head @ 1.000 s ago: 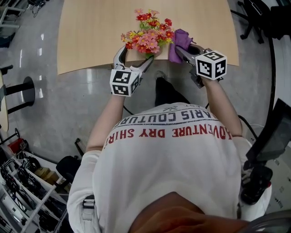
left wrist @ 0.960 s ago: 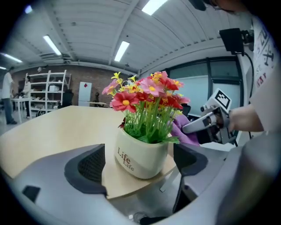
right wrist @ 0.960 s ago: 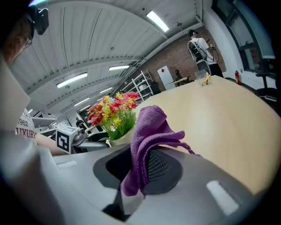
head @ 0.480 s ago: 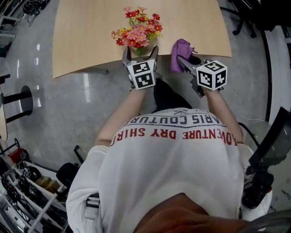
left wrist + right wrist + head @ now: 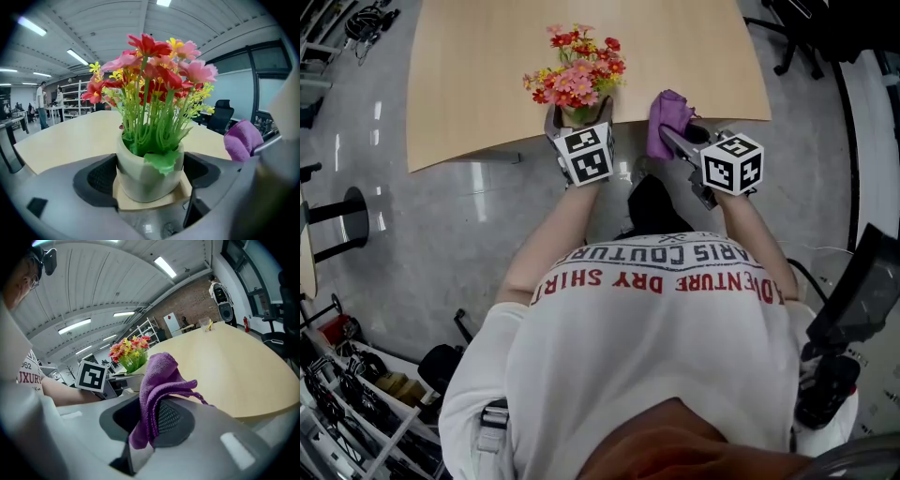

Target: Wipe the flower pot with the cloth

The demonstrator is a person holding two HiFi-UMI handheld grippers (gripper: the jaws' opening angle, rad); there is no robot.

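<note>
A pale flower pot (image 5: 578,116) with red, pink and yellow flowers (image 5: 574,73) stands at the near edge of the wooden table (image 5: 469,75). My left gripper (image 5: 579,110) straddles it. In the left gripper view the pot (image 5: 147,176) fills the gap between the two dark pads (image 5: 96,180), which sit close at its sides as the jaws are closing. My right gripper (image 5: 673,136) hovers at the table edge right of the pot, shut on a purple cloth (image 5: 668,117). That cloth (image 5: 157,390) is pinched and bunches up above the jaws.
The table's curved front edge runs just under both grippers, with grey floor (image 5: 441,216) below. Office chairs (image 5: 811,37) stand past the right end of the table. Shelves with clutter (image 5: 356,394) are at the lower left.
My left gripper has swung from the pot's left side to straddle it from the front. The right gripper with the cloth has drawn away to the right of the flowers.
</note>
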